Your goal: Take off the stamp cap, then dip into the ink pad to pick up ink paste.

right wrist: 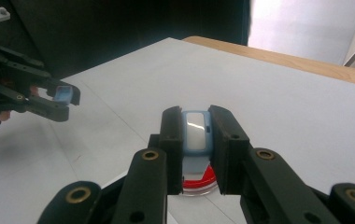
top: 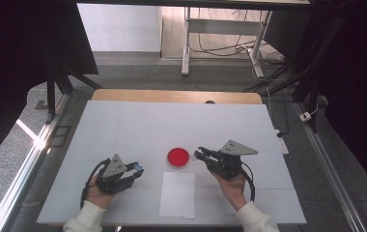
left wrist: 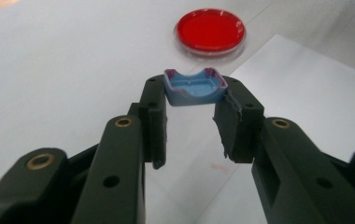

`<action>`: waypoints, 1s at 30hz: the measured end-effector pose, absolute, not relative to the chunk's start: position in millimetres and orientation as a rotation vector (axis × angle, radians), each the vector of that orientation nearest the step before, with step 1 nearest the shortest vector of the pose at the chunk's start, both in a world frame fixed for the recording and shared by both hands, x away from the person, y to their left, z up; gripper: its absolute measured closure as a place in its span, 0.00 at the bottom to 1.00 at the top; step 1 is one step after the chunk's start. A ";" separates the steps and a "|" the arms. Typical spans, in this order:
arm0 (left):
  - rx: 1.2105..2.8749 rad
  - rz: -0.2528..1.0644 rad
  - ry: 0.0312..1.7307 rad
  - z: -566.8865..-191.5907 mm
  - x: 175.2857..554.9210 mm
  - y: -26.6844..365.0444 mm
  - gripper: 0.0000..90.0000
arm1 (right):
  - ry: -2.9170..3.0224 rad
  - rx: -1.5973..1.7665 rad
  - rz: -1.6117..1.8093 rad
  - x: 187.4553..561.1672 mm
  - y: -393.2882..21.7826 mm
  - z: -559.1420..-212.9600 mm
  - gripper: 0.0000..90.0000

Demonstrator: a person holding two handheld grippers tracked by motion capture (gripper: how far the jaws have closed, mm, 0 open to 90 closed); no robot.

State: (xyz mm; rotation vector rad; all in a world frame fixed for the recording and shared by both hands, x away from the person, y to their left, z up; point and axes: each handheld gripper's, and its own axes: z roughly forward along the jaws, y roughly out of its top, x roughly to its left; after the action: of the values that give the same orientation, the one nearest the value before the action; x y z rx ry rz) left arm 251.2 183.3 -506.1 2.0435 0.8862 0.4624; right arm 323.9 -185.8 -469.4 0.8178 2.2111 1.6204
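My left gripper (top: 137,169) (left wrist: 195,93) is shut on a small blue cap-like piece (left wrist: 193,87) with a hollow inside, held at the jaw tips just above the table. My right gripper (top: 197,155) (right wrist: 195,122) is shut on a small blue piece with a white face (right wrist: 194,133). It hangs right beside and slightly over a round red dish (top: 178,157) (left wrist: 210,29) (right wrist: 195,185). The dish lies between the two grippers. In the right gripper view the left gripper (right wrist: 67,100) shows at the far left with its blue cap (right wrist: 65,94).
A white sheet of paper (top: 177,194) (left wrist: 306,107) lies on the white table top (top: 148,125) just in front of the dish. The table's wooden far edge (top: 176,95) runs behind. Black frames and cables stand on the floor beyond.
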 end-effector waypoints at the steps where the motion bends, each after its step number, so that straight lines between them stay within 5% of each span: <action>1: 2.037 0.457 0.894 -506.7 249.5 186.3 0.72 | 2.211 0.816 1.620 323.9 -185.9 -469.3 0.84; 30: 2.036 0.446 0.926 -511.5 246.2 197.3 0.72 | 2.260 0.776 1.584 333.7 -182.5 -463.8 0.83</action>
State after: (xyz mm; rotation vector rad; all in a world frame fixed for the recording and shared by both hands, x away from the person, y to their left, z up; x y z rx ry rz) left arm 246.2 197.3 -511.5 2.0356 0.9258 0.4459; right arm 333.7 -182.5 -463.8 0.7763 2.2597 1.5843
